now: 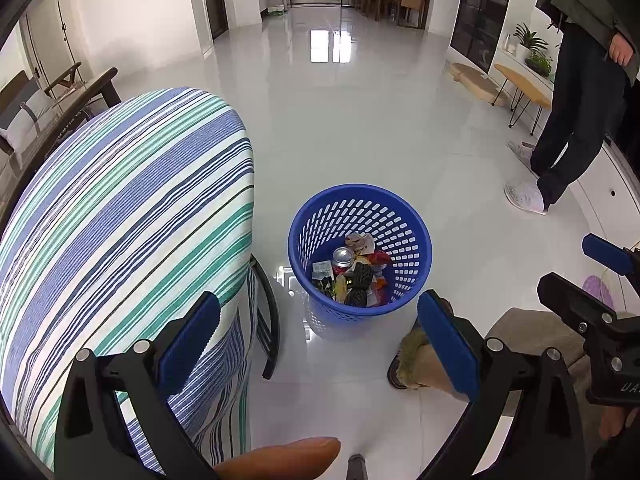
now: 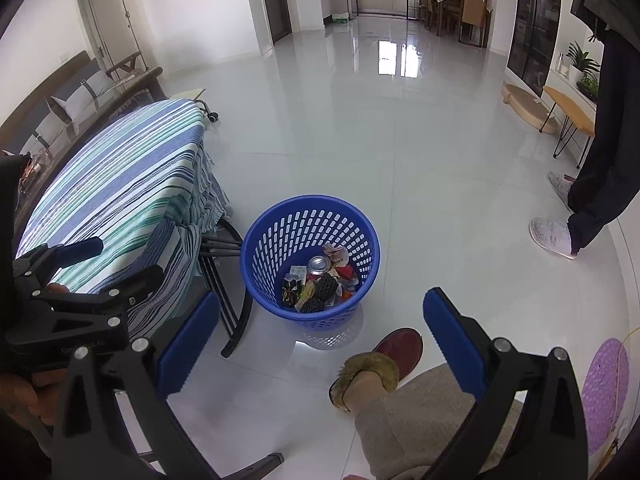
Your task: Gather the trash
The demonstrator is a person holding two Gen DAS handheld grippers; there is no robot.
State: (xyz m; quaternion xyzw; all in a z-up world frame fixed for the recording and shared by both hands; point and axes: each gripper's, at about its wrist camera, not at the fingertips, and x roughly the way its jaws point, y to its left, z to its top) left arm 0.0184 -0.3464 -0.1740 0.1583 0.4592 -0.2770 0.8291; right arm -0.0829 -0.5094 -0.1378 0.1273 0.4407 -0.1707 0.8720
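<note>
the round blue perforated plastic basket (image 1: 359, 254) stands on the glossy white tiled floor (image 1: 360, 120), just beside the edge of the tabletop under a blue, green and white striped cloth (image 1: 120, 208). inside lie a silver-topped red can (image 1: 343, 258) and crumpled wrappers (image 1: 362, 242). the left gripper (image 1: 318, 344) and right gripper (image 2: 320, 346) hover above, fingers apart and empty.
</note>
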